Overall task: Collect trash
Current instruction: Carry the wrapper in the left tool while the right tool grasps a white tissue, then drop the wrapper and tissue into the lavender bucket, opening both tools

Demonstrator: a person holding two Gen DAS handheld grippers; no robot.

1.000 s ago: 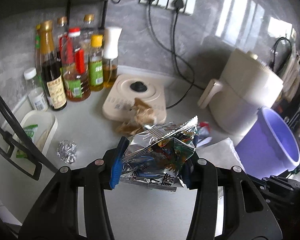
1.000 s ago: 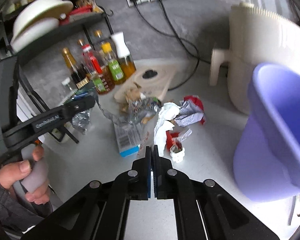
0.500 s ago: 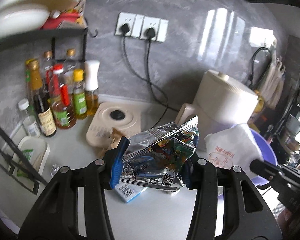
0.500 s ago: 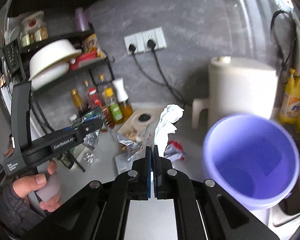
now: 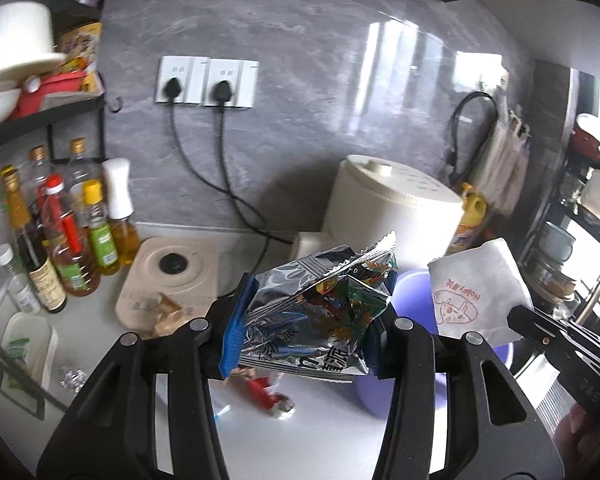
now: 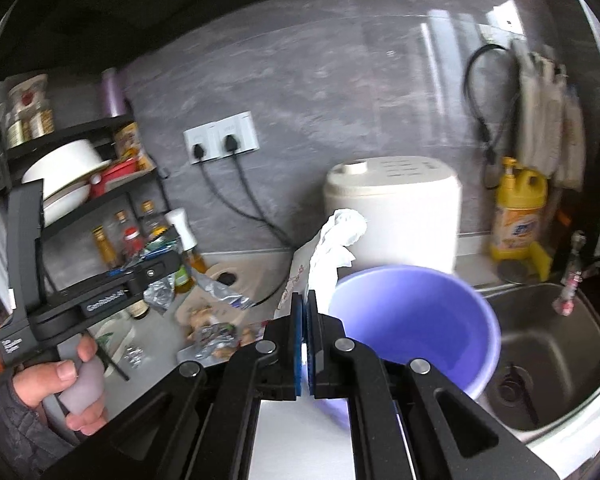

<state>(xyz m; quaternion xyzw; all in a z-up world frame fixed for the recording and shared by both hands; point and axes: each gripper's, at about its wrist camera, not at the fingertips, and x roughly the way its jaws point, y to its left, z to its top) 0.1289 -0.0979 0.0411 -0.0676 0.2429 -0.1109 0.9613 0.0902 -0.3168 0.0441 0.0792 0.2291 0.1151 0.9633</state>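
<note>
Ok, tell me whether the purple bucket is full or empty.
Empty, as far as visible: the purple bucket shows bare inner walls; its bottom is hidden by the right gripper.

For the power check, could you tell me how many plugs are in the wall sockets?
2: left plug and right plug, side by side in the white wall sockets. None seems hidden.

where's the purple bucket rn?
Right wrist view, centre-right: purple bucket on the counter beside the sink, before the white cooker, just past the right gripper.

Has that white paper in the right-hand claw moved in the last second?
Yes. The white paper, pinched by the right gripper, rose off the counter and now hangs beside the purple bucket's rim, before the white cooker.
</note>
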